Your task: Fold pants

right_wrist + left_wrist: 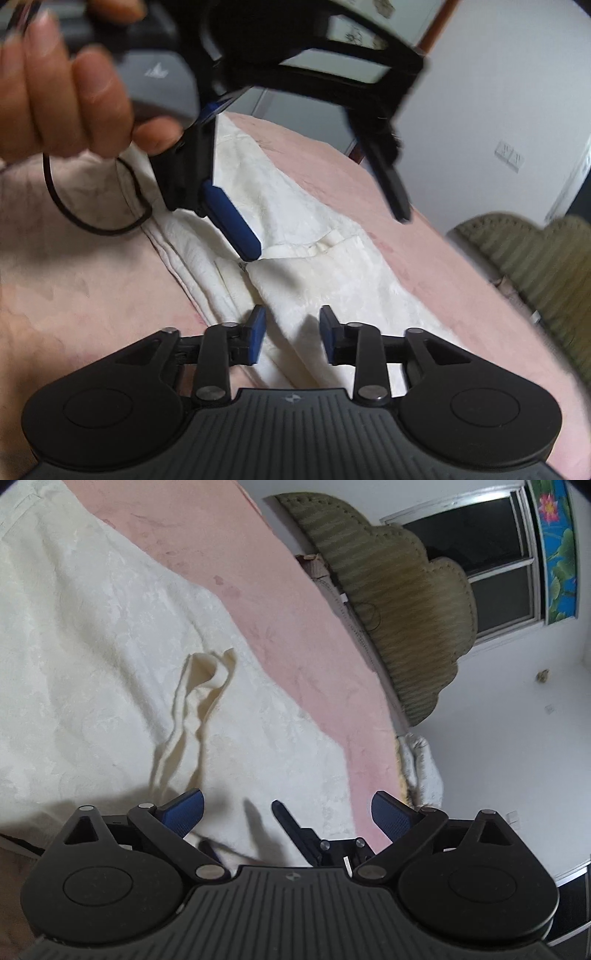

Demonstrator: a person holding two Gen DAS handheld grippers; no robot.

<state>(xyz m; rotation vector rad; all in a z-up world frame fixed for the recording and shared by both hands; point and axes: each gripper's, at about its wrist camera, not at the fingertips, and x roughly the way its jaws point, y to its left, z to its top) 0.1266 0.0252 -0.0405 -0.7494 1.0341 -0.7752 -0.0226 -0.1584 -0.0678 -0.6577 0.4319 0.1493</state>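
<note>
Cream-white pants [110,657] lie spread over a pink bedsheet [295,646], and a rumpled strip of the fabric [199,701] stands up just ahead of my left gripper [290,810]. That gripper is wide open with no cloth between its blue pads [188,808]. In the right wrist view the pants [325,266] run diagonally under my right gripper [292,332]. It stands partly open above the cloth and its pads do not pinch it. A person's hand [66,92] holds the left gripper [328,236] just above and ahead, one blue pad near a fold.
An olive ribbed headboard [399,609] lines the bed's far edge, under a dark window [480,554]. A white bundle [421,764] sits at the bed's corner. A black cable [92,225] loops over the sheet below the hand. White walls surround the bed.
</note>
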